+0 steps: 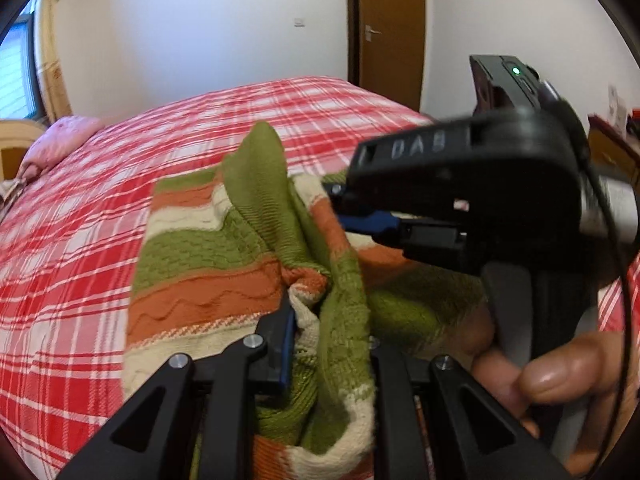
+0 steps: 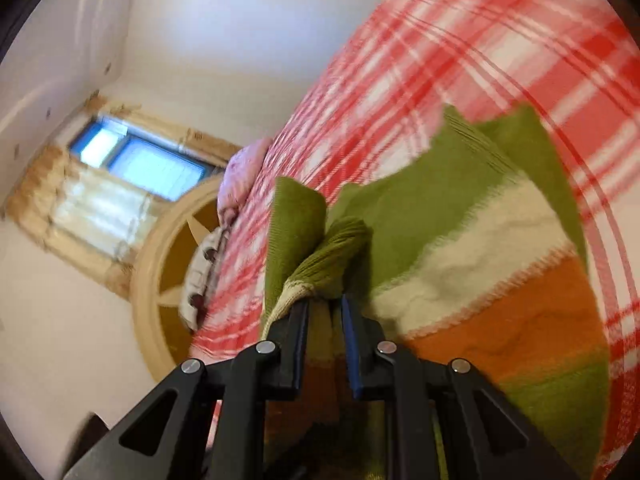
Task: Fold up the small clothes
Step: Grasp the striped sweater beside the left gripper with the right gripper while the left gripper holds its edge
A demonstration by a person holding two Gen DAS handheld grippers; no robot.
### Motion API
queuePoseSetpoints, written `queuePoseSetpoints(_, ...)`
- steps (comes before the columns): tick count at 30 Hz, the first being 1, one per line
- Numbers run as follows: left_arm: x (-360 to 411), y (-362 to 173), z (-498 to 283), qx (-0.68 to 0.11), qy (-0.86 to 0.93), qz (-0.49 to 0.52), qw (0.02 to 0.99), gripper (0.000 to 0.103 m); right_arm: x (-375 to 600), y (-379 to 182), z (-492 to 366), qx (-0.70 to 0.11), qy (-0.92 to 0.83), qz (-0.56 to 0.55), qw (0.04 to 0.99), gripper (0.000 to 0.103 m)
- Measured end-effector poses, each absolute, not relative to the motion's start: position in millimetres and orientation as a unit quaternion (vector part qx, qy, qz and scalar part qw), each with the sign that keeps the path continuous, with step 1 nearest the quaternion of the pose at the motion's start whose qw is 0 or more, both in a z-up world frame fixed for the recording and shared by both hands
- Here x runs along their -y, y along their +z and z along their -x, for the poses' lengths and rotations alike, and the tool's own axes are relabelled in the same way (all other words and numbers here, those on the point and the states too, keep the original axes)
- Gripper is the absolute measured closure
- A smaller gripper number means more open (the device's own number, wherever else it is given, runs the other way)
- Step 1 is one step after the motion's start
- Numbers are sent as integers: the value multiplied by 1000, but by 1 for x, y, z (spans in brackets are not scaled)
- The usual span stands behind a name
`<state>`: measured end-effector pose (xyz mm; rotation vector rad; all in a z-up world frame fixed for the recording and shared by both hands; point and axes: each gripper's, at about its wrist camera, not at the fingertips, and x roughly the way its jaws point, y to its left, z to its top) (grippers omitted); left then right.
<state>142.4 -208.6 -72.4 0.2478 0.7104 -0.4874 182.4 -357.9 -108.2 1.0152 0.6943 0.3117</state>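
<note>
You have a big bed in front of you, with a red and white checked cover on it. A white wall stands behind the bed, and a brown door is at the far right. A window is on the left side of the room, with pale curtains beside it. A pink pillow lies at the far left end of the bed.

The small knitted sweater lies on the bed, near you. It has green, orange and cream stripes. Part of it rests flat on the cover and part of it is lifted up in a bunch.

Your left gripper is closed on a bunched fold of the sweater, close to the camera. The cloth hangs down between its two black fingers.

Your right gripper is closed on a green edge of the sweater too, and the cloth puffs out past its tips. In the left view you can see it on the right, reaching in over the sweater. Your hand is wrapped around its handle.
</note>
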Motion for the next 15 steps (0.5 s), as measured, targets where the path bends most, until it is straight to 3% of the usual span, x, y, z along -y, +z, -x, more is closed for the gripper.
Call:
queuePoseSetpoints(6, 209, -78, -139, -341, -241, -141, 898, 88, 366, -119, -178, -323, 145, -521, 777, 82)
queuePoseSetpoints(8, 209, -79, -140, -340, -241, -144, 897, 88, 366, -120, -173, -324, 151, -533, 767, 52)
queuePoseSetpoints(10, 209, -80, -138, -338, -240, -149, 898, 88, 367, -119, -168, -307, 167, -550, 758, 38)
queuePoseSetpoints(15, 205, -82, -136, -339, -245, -136, 898, 88, 363, -108, -177, -323, 165, -528, 768, 34)
